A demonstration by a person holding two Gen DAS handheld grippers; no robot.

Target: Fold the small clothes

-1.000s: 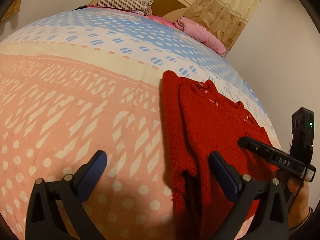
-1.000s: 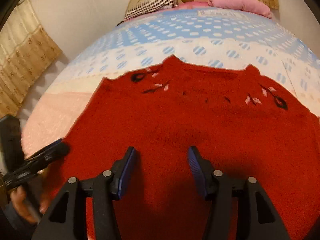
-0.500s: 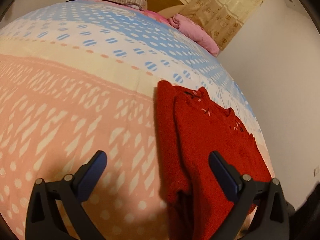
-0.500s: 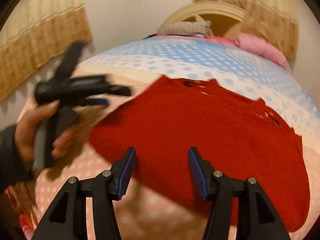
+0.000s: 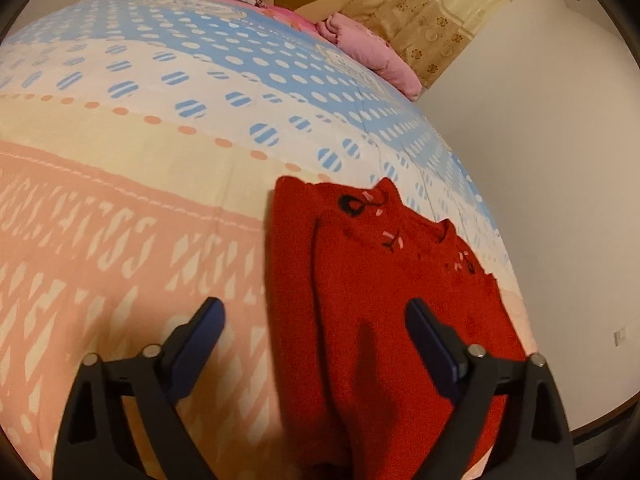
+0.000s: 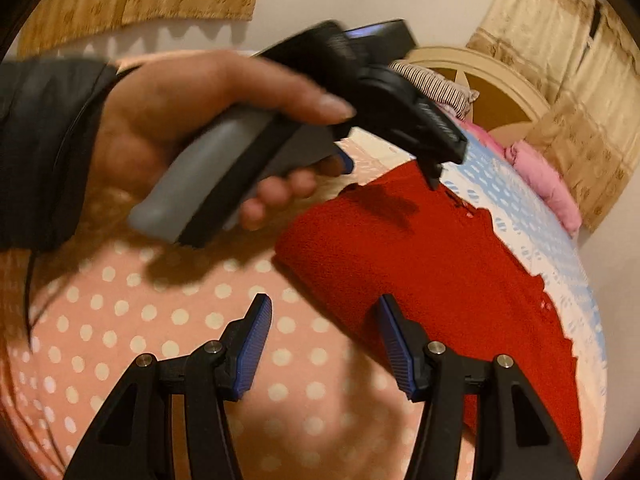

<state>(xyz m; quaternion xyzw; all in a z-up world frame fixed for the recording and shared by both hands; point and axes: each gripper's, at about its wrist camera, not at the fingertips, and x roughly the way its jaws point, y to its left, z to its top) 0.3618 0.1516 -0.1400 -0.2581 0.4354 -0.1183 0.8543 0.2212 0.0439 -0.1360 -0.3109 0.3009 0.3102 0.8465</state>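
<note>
The red knitted sweater [image 5: 400, 300] lies flat on the bed [image 5: 120, 208] at lower right of the left wrist view, its long axis running up-frame from hem to collar. The left tool [image 5: 316, 344] hangs over its near edge, jaws apart but just been narrowing (nothing pinched). The right tool [image 6: 324, 344], half apart and empty, sits lower left of the sweater's corner.

Right tool [image 6: 324, 344] has swung off the red sweater [image 6: 432, 264]; left tool [image 5: 316, 344] jaws have been closing
</note>
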